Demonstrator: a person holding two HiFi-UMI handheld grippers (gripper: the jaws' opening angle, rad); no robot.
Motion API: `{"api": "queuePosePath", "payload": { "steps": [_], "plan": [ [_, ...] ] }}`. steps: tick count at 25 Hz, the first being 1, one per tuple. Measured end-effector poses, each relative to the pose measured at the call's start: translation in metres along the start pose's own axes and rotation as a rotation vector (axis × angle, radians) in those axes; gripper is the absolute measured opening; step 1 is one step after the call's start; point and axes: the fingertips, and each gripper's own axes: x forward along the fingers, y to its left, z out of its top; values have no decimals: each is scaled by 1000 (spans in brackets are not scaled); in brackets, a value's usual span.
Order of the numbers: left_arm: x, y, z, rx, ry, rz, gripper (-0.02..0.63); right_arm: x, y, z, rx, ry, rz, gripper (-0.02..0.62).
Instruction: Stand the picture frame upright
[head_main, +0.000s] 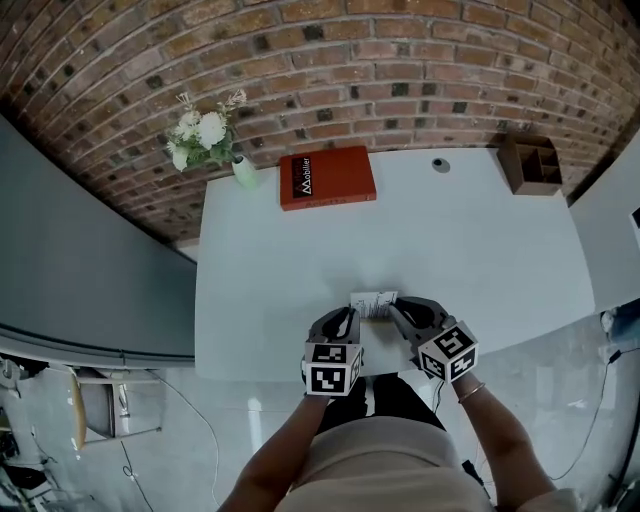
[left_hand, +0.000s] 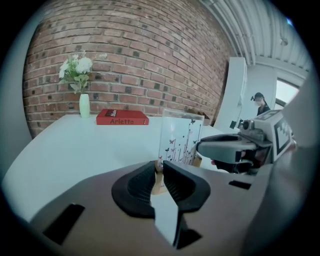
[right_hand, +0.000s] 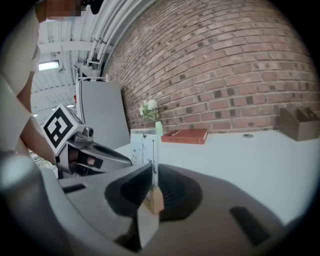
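The picture frame (head_main: 374, 304) is a clear panel printed with butterflies and stems on a small wooden foot. It stands close to the white table's (head_main: 280, 260) near edge, between my two grippers. In the left gripper view the panel (left_hand: 180, 137) rises upright just beyond my left gripper (left_hand: 160, 170), whose jaws pinch the wooden foot. My right gripper (right_hand: 152, 175) is shut on the panel's edge (right_hand: 154, 155), with the wooden foot between its pads. In the head view the left gripper (head_main: 350, 315) and right gripper (head_main: 395, 312) flank the frame.
A red book (head_main: 327, 177) lies at the table's back by the brick wall, a vase of white flowers (head_main: 210, 140) to its left. A wooden organiser (head_main: 531, 164) sits at the back right, near a round cable hole (head_main: 441, 164).
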Motion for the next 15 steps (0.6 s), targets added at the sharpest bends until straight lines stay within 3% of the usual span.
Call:
{"api": "queuePosePath", "payload": {
  "steps": [15],
  "plan": [
    [-8,14,-1,-45,-8,50,43,15,8,5,-25,0,53,34]
  ]
}}
